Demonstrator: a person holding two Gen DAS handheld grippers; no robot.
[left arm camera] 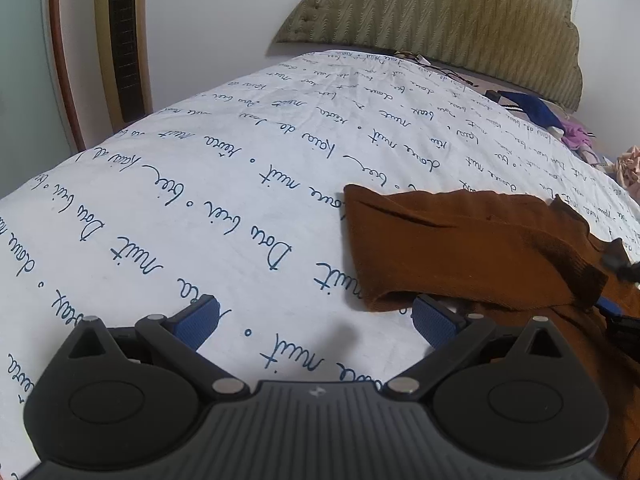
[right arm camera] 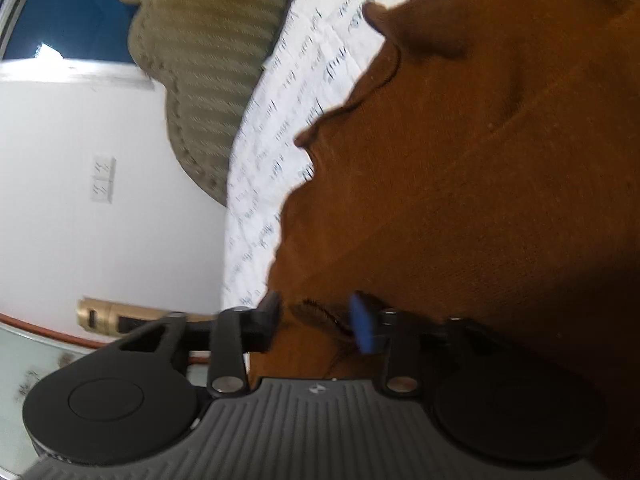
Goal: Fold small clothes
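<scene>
Right wrist view: right claw (right arm camera: 316, 320) half open around brown garment (right arm camera: 480, 200) hem, not clamped; fold could flop. Left claw (left arm camera: 316, 320) wide open, empty.

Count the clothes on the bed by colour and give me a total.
Brown garment: 1
Blue garment: 1
Purple garment: 1
Peach garment: 1
Total: 4
</scene>
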